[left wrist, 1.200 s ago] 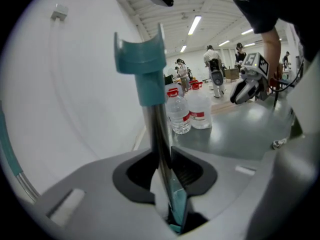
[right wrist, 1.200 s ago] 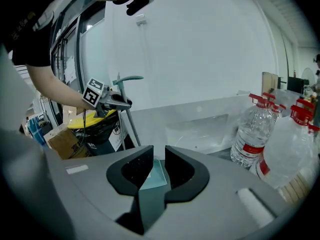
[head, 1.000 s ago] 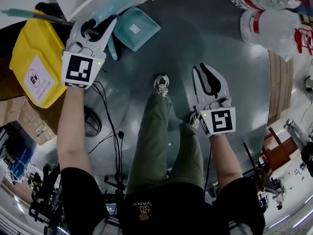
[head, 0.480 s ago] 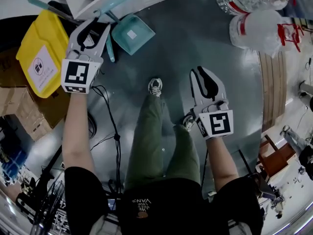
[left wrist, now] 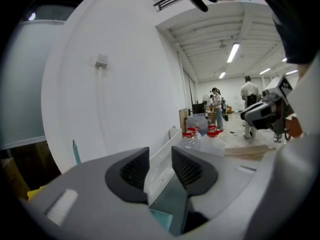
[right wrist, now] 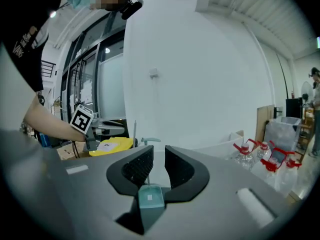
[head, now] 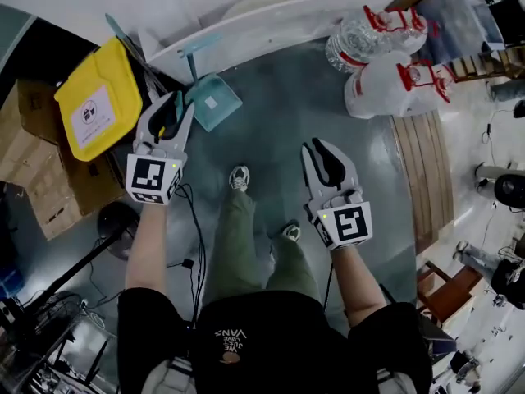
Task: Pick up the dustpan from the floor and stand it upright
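The teal dustpan (head: 212,102) rests on the grey floor at the foot of the curved white wall, its handle (head: 198,48) rising along the wall. My left gripper (head: 169,106) hovers just left of the pan, apart from it, jaws open and empty. In the left gripper view only a teal corner (left wrist: 162,218) shows below the left gripper (left wrist: 160,165). My right gripper (head: 323,151) hangs over bare floor to the right, open and empty. Through the right gripper (right wrist: 158,165) I see the dustpan (right wrist: 149,198) and its handle top (right wrist: 146,140).
A yellow bin (head: 98,109) and cardboard boxes (head: 37,179) stand at the left. Large water bottles (head: 381,68) and wooden boards (head: 426,171) lie at the right. Black cables (head: 193,220) trail past the person's shoes (head: 239,177). People stand far down the hall (left wrist: 216,104).
Both grippers have risen away from the floor, and the left one has drawn back from the dustpan's handle. The dustpan stays by the wall and looks smaller.
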### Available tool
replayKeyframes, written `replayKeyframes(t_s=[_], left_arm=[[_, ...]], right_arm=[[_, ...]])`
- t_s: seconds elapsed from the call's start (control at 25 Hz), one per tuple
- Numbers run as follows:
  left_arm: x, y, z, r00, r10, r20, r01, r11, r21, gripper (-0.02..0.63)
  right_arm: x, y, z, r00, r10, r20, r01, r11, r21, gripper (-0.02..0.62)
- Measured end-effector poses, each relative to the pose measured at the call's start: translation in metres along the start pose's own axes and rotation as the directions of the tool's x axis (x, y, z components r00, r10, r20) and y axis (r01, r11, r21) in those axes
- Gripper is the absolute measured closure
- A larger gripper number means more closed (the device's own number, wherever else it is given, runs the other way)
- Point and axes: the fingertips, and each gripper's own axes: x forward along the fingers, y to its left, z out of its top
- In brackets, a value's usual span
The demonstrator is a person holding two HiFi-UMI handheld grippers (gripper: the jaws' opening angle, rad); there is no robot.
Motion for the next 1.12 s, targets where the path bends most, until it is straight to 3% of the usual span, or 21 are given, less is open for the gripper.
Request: replayKeyframes(t_s=[0.36,0.68,1.12], left_arm=[[-0.093,-0.091,0.093,0.996,0.027,0.082,-0.023,0.999,-0.046,0.456],[-0.143,-0.139,0.137,0.984,0.079,0.162,-0.056,0.988,-0.142,0.477],[-0.202,-0.224,0.163,0.978,0.032,0.204,0.001,0.987,-0.160,0.548]], right_arm=[[-0.106,0.023,0.078,0.995,0.058,0.078,-0.054,0.997,-0.055,0.524],[-0.182,0.029,0.072,0.997,0.026,0.067,-0.026,1.000,-0.008,0.577],[-0.263,0.030,0.076,0.993,0.036,0.111,-0.036,0.999,-0.002,0.592]])
